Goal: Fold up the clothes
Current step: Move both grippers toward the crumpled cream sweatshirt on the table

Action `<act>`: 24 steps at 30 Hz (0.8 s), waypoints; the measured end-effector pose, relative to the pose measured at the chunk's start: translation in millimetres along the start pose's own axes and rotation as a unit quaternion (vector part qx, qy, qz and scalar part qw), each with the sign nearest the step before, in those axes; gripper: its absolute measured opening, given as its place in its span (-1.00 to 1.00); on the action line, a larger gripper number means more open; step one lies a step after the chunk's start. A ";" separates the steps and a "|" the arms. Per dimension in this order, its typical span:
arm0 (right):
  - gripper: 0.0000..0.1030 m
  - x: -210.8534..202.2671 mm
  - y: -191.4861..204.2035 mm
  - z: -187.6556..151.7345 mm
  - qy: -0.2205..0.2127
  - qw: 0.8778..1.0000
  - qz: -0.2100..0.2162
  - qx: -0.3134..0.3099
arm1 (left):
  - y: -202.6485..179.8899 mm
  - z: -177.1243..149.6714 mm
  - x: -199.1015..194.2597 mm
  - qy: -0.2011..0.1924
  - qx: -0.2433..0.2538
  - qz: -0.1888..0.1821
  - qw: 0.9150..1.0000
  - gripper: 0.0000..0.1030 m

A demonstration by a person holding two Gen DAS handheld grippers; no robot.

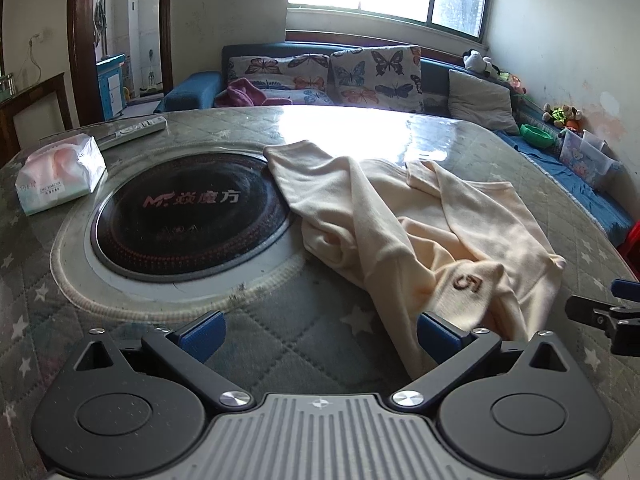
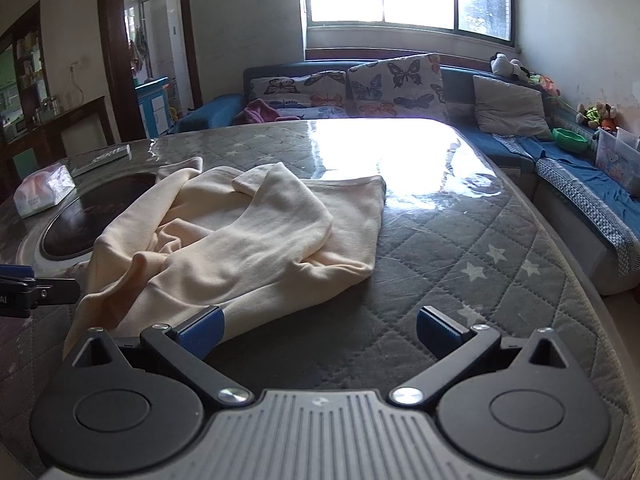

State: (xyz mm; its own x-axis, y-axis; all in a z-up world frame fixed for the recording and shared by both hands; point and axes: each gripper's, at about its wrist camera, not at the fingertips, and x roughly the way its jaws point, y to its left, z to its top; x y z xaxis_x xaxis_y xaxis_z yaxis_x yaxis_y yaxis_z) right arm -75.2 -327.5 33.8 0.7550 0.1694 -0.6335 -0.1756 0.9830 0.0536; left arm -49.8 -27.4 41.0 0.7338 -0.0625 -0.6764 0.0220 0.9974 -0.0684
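Note:
A cream garment with a brown "5" patch lies crumpled on the quilted table, right of the black cooktop; it also shows in the right wrist view. My left gripper is open and empty, its right fingertip just at the garment's near hem. My right gripper is open and empty, its left fingertip next to the garment's near right edge. The right gripper's tip shows at the left wrist view's right edge; the left gripper's tip shows at the right wrist view's left edge.
A round black induction cooktop is set into the table. A tissue pack and a remote lie at the far left. A sofa with butterfly cushions stands behind the table.

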 end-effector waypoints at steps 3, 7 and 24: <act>1.00 -3.0 5.2 -1.9 0.001 1.000 0.007 -0.007 | -2.8 -3.0 -3.6 0.004 0.002 -0.003 1.000 1.00; 1.00 -6.4 11.9 -5.1 0.007 1.000 0.017 -0.015 | -6.9 -7.1 -7.9 0.008 0.010 -0.004 1.000 1.00; 1.00 -17.1 33.0 -15.6 0.020 0.998 0.037 -0.049 | -21.1 -21.9 -23.1 0.017 0.037 -0.010 0.999 1.00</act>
State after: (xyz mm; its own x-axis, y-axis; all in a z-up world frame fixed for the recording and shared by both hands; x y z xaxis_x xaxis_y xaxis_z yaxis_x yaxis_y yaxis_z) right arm -103.7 -299.1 34.3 0.7127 0.2363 -0.6605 -0.2925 0.9559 0.0264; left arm -82.1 -47.8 42.0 0.7097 -0.0819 -0.6997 0.0870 0.9958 -0.0283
